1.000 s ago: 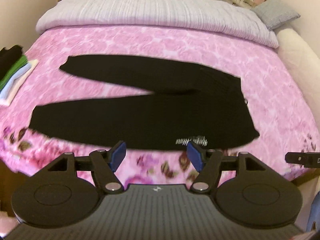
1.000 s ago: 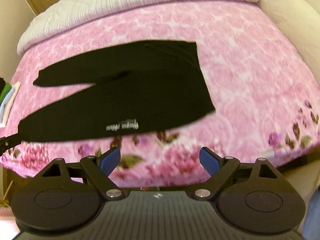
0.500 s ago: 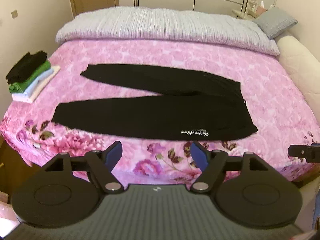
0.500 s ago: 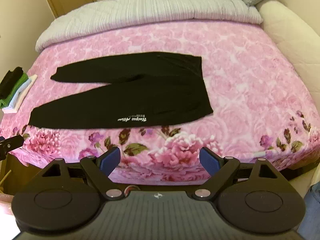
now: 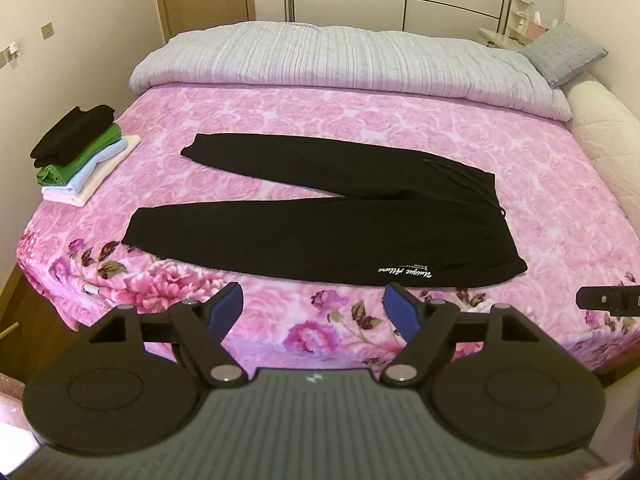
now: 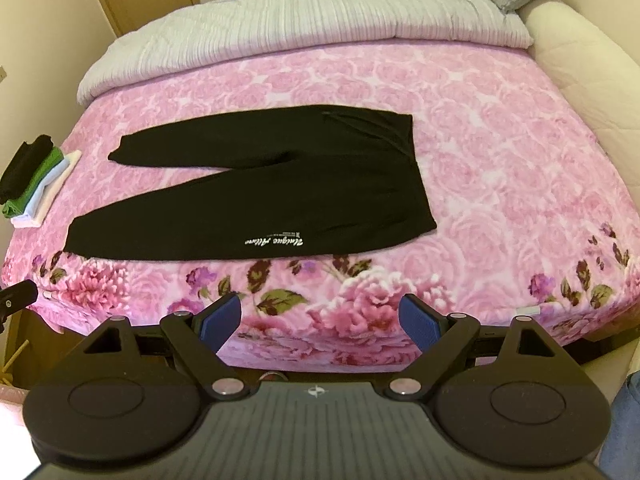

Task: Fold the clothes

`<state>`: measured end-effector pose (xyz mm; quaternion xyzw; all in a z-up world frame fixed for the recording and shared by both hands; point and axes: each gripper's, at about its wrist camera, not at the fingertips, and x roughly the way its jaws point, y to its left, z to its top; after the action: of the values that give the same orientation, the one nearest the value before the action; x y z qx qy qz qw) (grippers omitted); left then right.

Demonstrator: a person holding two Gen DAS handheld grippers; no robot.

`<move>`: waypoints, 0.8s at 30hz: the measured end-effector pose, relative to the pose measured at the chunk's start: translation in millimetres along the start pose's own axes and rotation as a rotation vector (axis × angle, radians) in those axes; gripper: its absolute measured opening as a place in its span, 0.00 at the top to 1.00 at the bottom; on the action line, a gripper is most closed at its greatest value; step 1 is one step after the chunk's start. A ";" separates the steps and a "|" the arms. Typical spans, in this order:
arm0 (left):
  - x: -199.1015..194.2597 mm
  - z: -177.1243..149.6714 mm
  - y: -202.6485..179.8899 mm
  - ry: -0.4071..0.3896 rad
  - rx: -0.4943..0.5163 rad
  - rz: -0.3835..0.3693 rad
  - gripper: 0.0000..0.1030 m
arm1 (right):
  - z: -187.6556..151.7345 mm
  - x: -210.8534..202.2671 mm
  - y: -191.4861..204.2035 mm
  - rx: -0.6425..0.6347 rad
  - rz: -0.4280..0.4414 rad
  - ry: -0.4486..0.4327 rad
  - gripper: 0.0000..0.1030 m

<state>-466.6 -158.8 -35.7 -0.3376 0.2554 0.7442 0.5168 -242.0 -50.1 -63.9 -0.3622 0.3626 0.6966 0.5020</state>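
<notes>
We see black jogger trousers with white script logo (image 5: 320,220) flat, legs apart, on pink rose-print bedspread (image 5: 400,128). Stack of folded clothes (image 5: 80,152) at bedspread's left edge. Left gripper (image 5: 314,306) jaws just widened, empty; right gripper (image 6: 320,316) released, both short of trousers.

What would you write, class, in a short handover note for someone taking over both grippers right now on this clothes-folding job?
Left gripper: jaws open, just been widening, nothing between them.
Right gripper: jaws open, empty.
Both hang off the near edge of the pink bedspread, touching nothing.
Black trousers: spread flat, legs apart, waist to the right, unfolded.
Done: a stack of folded clothes at the bed's left edge.
Left: fold the trousers and probably add them to the stack.
</notes>
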 end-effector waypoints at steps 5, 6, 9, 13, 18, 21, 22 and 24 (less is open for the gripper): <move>-0.9 -4.8 -1.7 0.008 -0.003 0.009 0.26 | -2.1 1.0 -3.2 -0.001 -0.001 0.012 0.14; -1.1 -5.5 -2.5 0.010 -0.002 0.009 0.26 | -2.6 1.7 -4.2 -0.001 -0.002 0.017 0.14; -2.4 -7.1 -4.9 0.016 -0.003 0.011 0.25 | -3.9 3.3 -5.8 0.001 -0.007 0.030 0.14; -3.3 -8.7 -6.3 0.026 -0.007 0.021 0.24 | -4.5 3.1 -6.8 -0.006 -0.006 0.035 0.14; -0.1 -12.9 -6.9 0.051 -0.009 0.037 0.23 | -7.6 7.6 -8.4 -0.009 0.000 0.056 0.14; 2.8 -16.0 -6.2 0.068 -0.012 0.043 0.23 | -8.5 11.5 -9.0 -0.010 0.005 0.071 0.14; 3.7 -16.5 -6.1 0.072 -0.012 0.046 0.23 | -8.4 12.8 -9.2 -0.010 0.007 0.075 0.14; 5.8 -16.6 -5.2 0.079 -0.015 0.049 0.23 | -7.8 15.8 -9.2 -0.012 0.010 0.082 0.14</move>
<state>-459.1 -165.7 -51.1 -0.3643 0.2781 0.7447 0.4852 -235.7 -47.8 -82.6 -0.3917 0.3805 0.6858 0.4812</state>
